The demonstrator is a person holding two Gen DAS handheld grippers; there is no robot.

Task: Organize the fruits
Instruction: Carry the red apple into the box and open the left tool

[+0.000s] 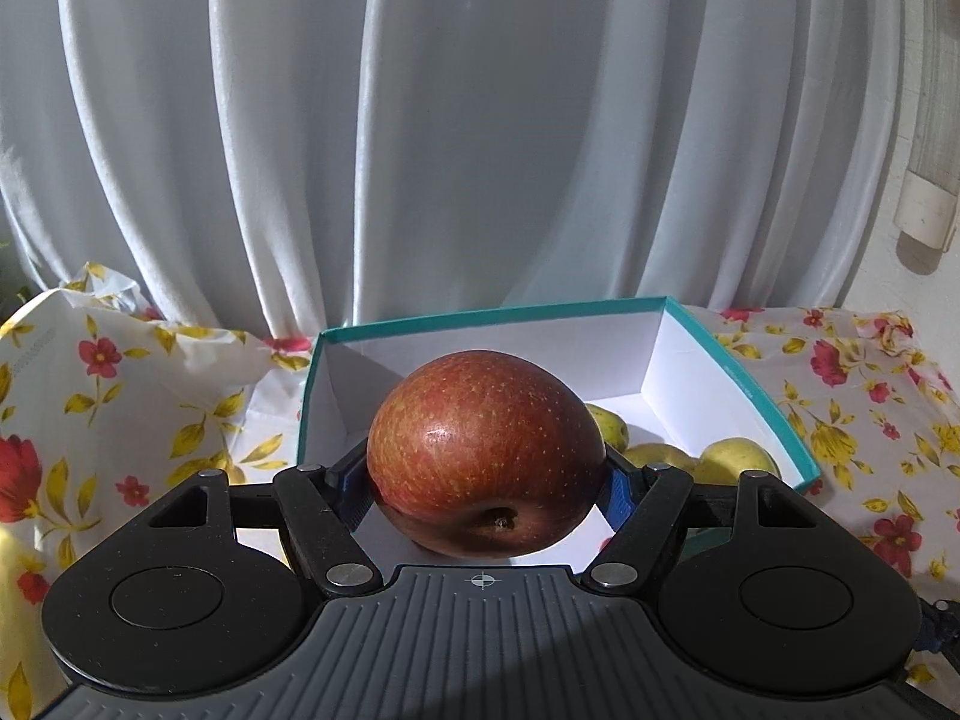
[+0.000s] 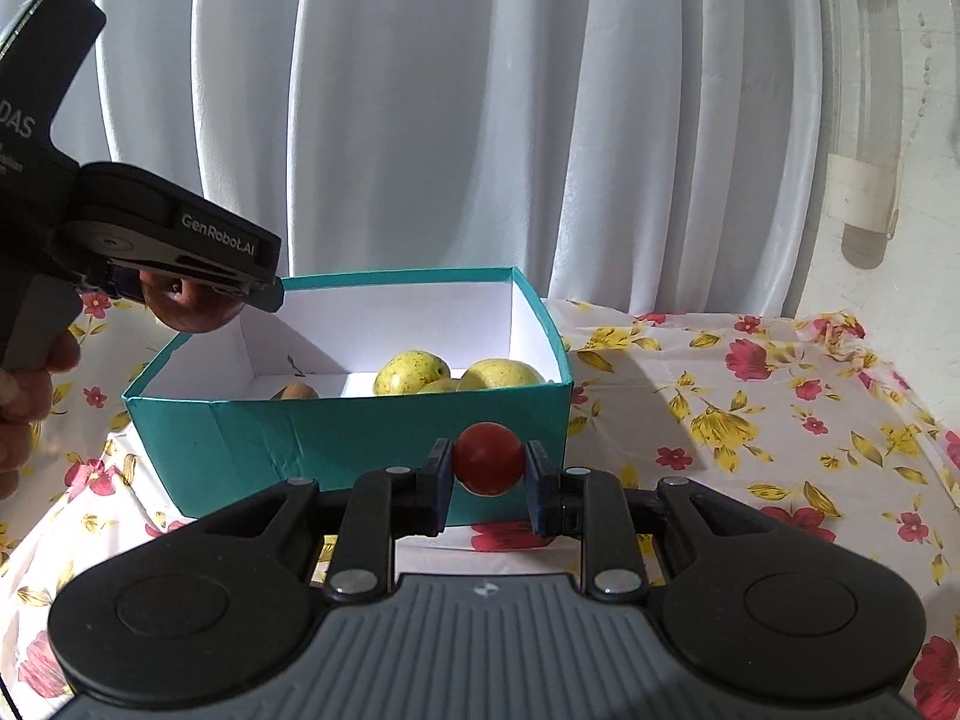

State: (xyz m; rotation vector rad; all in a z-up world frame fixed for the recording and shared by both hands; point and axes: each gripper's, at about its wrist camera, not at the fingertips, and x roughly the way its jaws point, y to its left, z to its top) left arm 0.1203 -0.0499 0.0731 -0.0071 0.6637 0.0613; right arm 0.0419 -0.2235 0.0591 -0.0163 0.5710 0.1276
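My left gripper is shut on a big red apple and holds it above the near left corner of the teal box. In the right wrist view the left gripper and its apple hang over the box's left rim. Several yellow-green fruits lie inside the box, also seen in the left wrist view. My right gripper is shut on a small round red fruit, held just in front of the box's front wall.
A floral tablecloth covers the table. A crumpled floral bag lies left of the box. White curtains hang close behind. A clear tube hangs on the wall at right.
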